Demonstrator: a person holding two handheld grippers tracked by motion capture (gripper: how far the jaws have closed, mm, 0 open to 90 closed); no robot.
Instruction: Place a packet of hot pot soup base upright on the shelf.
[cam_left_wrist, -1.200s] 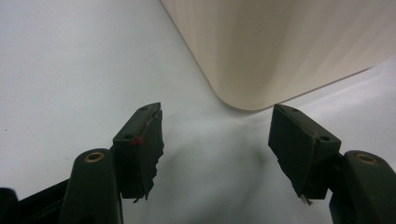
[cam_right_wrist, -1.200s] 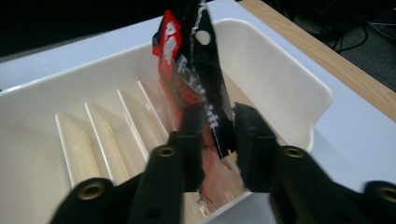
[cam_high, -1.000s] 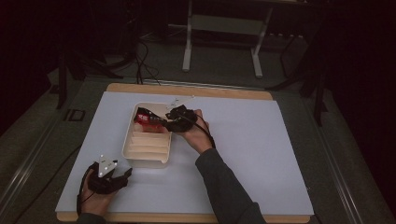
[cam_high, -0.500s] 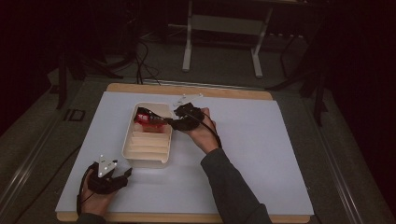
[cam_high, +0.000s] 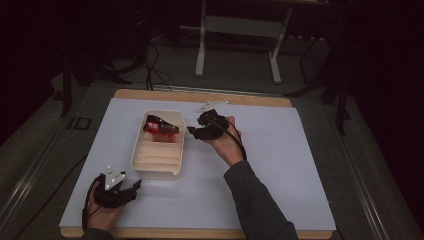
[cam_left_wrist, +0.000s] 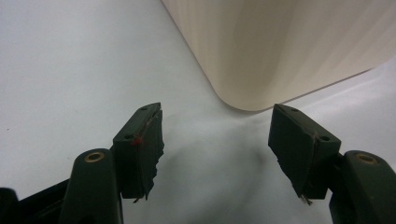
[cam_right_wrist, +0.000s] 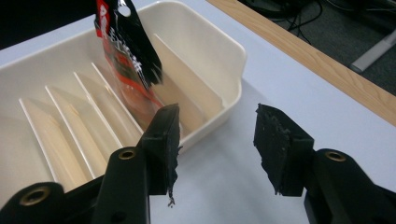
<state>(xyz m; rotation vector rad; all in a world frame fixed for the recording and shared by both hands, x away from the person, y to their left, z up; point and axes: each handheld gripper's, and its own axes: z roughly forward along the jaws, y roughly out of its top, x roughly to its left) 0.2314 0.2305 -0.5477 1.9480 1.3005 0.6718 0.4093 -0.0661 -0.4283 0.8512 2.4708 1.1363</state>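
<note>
A red-and-black packet (cam_high: 161, 126) stands slotted in the divided tray (cam_high: 150, 170), centre-left of frame, as the right hand-held gripper (cam_high: 199, 131), jaws just opening and empty, sits beside it; the left hand-held gripper (cam_high: 120, 192) waits open, lower left.

My two grippers are black: the left gripper (cam_high: 120, 192) carries a pale grey plate on top, and its pads (cam_left_wrist: 140, 149) are dark with a tiny red speck on one. The right gripper (cam_high: 206, 128) is black all over, with brass-coloured rivets at the jaw joints. The tray (cam_high: 145, 162) is cream, its dividers the same cream. The packet (cam_right_wrist: 128, 56) in it is red and black with white lettering and a clear, glossy lower part. The mat (cam_high: 280, 165) under everything is pale bluish white, and the table (cam_high: 200, 96) edge is light wood.
</note>
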